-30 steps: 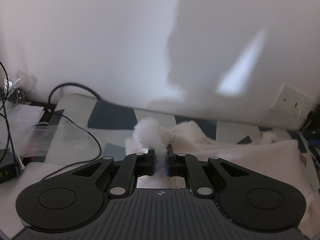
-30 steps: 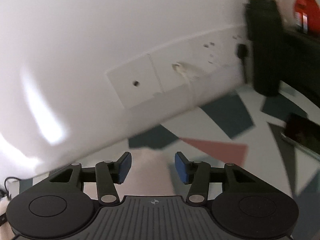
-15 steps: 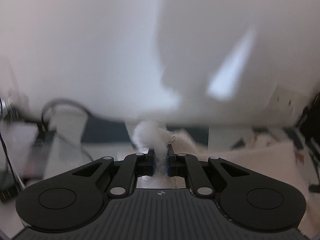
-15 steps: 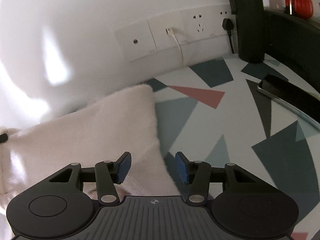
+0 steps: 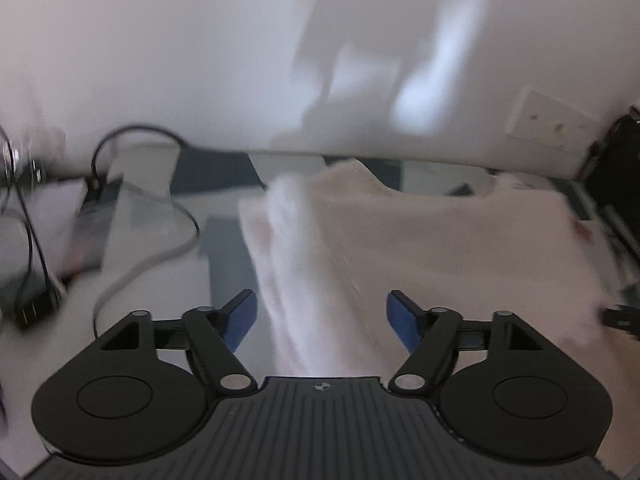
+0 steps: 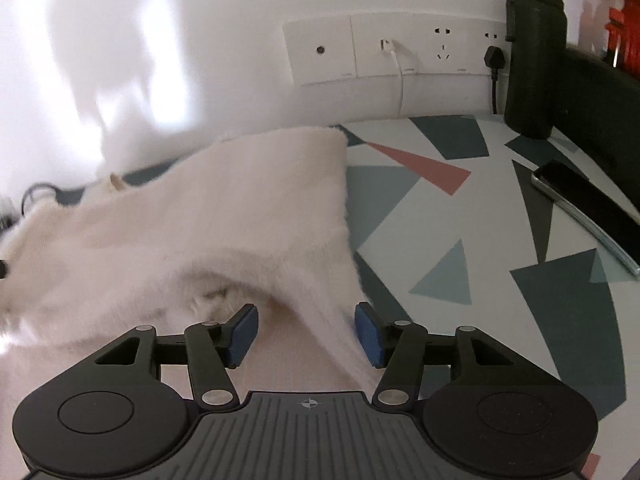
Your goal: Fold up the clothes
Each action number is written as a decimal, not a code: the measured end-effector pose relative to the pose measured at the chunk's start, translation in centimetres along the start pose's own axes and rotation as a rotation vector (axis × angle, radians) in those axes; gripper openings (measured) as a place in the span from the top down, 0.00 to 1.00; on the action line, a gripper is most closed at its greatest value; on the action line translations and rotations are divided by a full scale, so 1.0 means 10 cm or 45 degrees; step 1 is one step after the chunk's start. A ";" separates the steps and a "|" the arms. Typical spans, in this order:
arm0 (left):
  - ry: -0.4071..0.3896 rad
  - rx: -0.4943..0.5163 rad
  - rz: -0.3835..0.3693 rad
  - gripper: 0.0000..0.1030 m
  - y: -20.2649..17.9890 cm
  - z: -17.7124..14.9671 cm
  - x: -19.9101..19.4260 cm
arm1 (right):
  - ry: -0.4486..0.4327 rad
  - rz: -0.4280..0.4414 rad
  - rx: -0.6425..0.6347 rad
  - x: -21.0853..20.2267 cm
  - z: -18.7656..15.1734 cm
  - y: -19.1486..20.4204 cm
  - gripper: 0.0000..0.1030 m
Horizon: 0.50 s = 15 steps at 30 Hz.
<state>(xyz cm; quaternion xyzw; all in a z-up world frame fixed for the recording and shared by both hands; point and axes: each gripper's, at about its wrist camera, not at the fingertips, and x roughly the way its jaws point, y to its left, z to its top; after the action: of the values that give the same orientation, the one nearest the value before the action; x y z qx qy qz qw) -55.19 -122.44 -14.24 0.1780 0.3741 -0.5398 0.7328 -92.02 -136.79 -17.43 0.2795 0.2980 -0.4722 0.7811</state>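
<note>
Fluffy pale-pink garment (image 6: 224, 208) lies folded on the patterned table (image 6: 460, 216).

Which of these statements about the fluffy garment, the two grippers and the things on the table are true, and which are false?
1. The left gripper is shut on the fluffy garment. False: its jaws stand wide open, and the garment lies between them, ungripped.
2. The right gripper is open. True.
3. A black bottle stands near the wall sockets. True.
4. A phone lies on top of the garment. False: it lies on the patterned table, apart from the garment.
5. A white cable is plugged into a wall socket. True.
</note>
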 end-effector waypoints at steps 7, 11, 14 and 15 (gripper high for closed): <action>0.037 0.281 0.067 0.90 -0.33 -0.35 -0.01 | -0.029 -0.112 -0.042 0.02 -0.03 -0.03 0.92; -0.017 0.095 0.093 0.90 -0.09 -0.33 -0.08 | -0.069 -0.090 0.045 -0.09 -0.03 -0.18 0.92; 0.008 0.007 0.065 0.90 0.01 -0.36 -0.08 | -0.019 -0.059 0.031 -0.09 -0.05 -0.18 0.90; 0.025 0.022 0.069 0.89 -0.02 -0.38 -0.06 | -0.004 -0.056 0.026 -0.09 -0.06 -0.17 0.81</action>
<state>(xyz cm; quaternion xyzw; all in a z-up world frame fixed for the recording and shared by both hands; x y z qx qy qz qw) -56.80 -119.56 -16.22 0.1995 0.3718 -0.5212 0.7418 -94.05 -136.53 -17.41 0.2801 0.2980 -0.4927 0.7681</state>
